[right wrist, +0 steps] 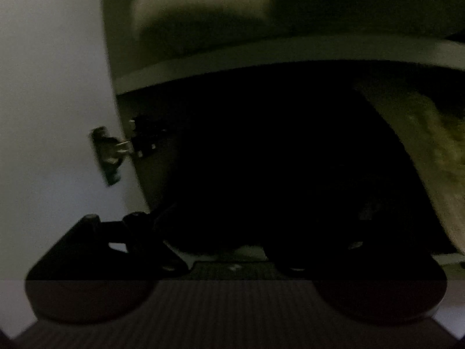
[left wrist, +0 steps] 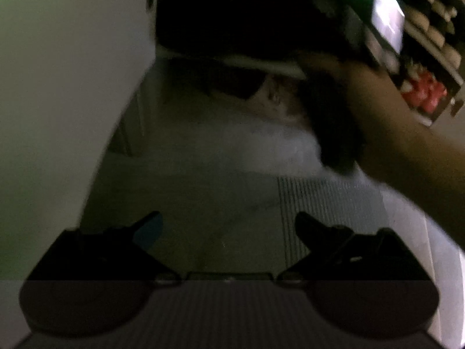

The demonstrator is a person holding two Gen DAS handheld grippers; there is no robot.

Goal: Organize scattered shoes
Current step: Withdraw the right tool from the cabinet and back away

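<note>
The scene is dim and blurred. In the left wrist view my left gripper (left wrist: 229,226) is open and empty, low over a pale floor (left wrist: 203,180). Ahead, the person's right arm (left wrist: 386,122) reaches into an open cabinet, carrying the right gripper with a dark shoe (left wrist: 334,133) hanging below it. In the right wrist view my right gripper (right wrist: 221,232) points into the dark lower compartment of the cabinet, under a white shelf (right wrist: 261,55). A dark shoe mass (right wrist: 276,174) fills the space between the fingers; their tips are lost in it.
A white cabinet door (left wrist: 66,87) stands open at the left, with a metal hinge (right wrist: 113,151) on its inner edge. A ribbed mat (left wrist: 328,203) lies on the floor. A rack with pale and red shoes (left wrist: 424,93) is at the far right. A tan shoe (right wrist: 430,145) sits at the compartment's right.
</note>
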